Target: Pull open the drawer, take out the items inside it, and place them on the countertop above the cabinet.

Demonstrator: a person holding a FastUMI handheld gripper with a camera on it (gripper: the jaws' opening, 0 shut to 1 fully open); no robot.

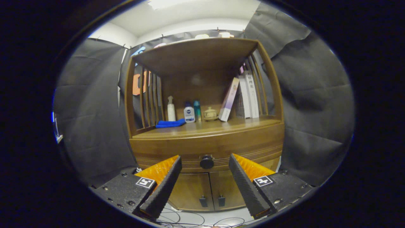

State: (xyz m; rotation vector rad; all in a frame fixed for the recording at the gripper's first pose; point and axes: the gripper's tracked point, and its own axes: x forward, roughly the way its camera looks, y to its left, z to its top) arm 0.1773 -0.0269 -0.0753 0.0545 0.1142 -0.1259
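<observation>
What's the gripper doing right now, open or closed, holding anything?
Gripper: open, holding nothing, its fingers spread either side of the drawer knob ahead of them.

Gripper (205, 158) level, fingers (164, 183) spread wide, apparently holding nothing.

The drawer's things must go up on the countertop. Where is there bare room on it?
The front strip of the countertop is bare, ahead of the blue cloth, bottles and small pot. The back is crowded: bottles left, books right. The open tongs frame the drawer knob, not touching it.
</observation>
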